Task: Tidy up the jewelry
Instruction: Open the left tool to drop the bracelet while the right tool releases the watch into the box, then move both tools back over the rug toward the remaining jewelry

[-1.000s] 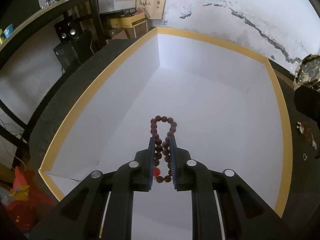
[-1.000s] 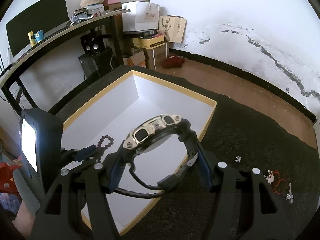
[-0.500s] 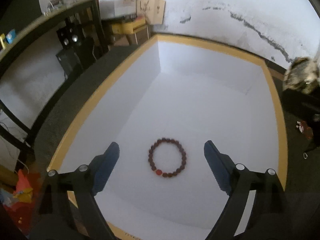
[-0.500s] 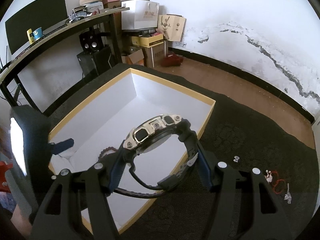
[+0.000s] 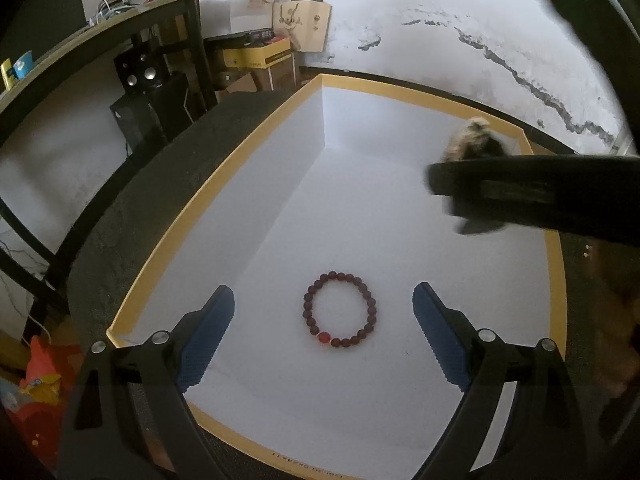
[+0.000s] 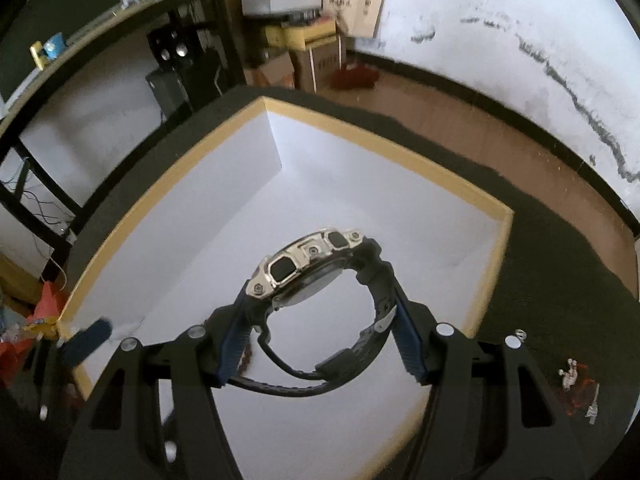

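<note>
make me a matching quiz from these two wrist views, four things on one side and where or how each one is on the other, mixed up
Things:
1. bead bracelet
2. watch
3. left gripper
4. small trinkets

States:
A. open, holding nothing
B. clamped between two blue pads above the box
C. lying flat as a ring on the white box floor
D. on the dark mat outside the box

Pairs: 1-C, 2-B, 3-A, 4-D
</note>
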Tool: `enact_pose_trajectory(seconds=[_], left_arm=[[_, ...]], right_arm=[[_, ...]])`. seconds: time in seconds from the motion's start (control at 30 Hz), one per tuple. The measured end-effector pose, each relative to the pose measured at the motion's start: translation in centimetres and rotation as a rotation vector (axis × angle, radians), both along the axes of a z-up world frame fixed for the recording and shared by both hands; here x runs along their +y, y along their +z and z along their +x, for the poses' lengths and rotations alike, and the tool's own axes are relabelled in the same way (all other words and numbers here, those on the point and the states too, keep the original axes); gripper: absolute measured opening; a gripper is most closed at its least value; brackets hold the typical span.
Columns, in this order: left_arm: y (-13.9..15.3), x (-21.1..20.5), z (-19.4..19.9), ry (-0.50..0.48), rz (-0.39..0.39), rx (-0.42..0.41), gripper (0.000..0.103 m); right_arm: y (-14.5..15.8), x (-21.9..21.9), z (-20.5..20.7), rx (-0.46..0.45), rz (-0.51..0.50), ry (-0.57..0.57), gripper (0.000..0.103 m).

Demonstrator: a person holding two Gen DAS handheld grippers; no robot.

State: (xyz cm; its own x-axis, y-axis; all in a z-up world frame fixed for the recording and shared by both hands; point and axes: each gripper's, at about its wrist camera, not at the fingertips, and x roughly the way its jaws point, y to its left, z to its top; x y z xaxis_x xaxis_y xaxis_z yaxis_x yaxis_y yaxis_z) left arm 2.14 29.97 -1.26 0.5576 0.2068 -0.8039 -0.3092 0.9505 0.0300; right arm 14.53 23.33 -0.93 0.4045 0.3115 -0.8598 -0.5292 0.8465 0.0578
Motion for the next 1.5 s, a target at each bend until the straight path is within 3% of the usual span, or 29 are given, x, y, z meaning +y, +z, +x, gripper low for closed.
enact_pose_trajectory(seconds=[0.27, 0.47, 0.5, 0.57, 0.6, 0.83, 0.97, 1.1, 1.2, 1.33, 1.5], left_arm=[[-0.2, 0.4, -0.4, -0.006, -0.048, 0.01, 0.089], [-0.2, 1.1, -0.8, 0.007, -0.07, 0.008, 0.089], [-0.2, 1.3, -0.8, 0.01, -0.073, 0.008, 0.089], [0.0, 1.5, -0.9, 0.017, -0.08, 0.002, 0.089], [0.1, 1.4, -1.0, 0.016, -0.081, -0.002, 0.089], [1.1, 0.3, -1.5, -0.007, -0.071, -0.047, 0.093], [2.5, -1.1, -1.9, -0.002, -0.032, -0.115, 0.096], [3.5, -3.4, -1.4, -0.029, -0.035, -0.148, 0.096], [4.4, -6.8, -0.9, -0.08, -0.023, -0.177, 0.096], [4.3, -12.4, -0.1, -0.167, -0.017, -0.197, 0.097], [2.3, -20.4, 2.0, -0.282, 0.011, -0.163, 0.097]], right_arm=[[-3.2, 2.6, 2.7, 0.056, -0.142, -0.025, 0.064], [-3.3, 3.2, 3.1, 0.041, -0.164, -0.03, 0.066], [-3.3, 3.4, 3.1, 0.036, -0.162, -0.033, 0.072], [-2.7, 3.2, 2.8, 0.004, -0.15, -0.024, 0.086], [-2.3, 3.2, 2.6, -0.017, -0.149, -0.017, 0.098], [3.4, 0.2, -0.1, -0.135, -0.06, -0.012, 0.097], [7.6, -6.3, -3.2, -0.248, 0.045, -0.077, 0.097], [9.1, -17.0, -6.9, -0.355, 0.111, -0.225, 0.097], [8.4, -25.1, -9.0, -0.383, 0.101, -0.391, 0.097], [5.2, -34.2, -10.4, -0.37, 0.089, -0.587, 0.097], [1.7, -39.8, -11.3, -0.275, 0.076, -0.637, 0.097]])
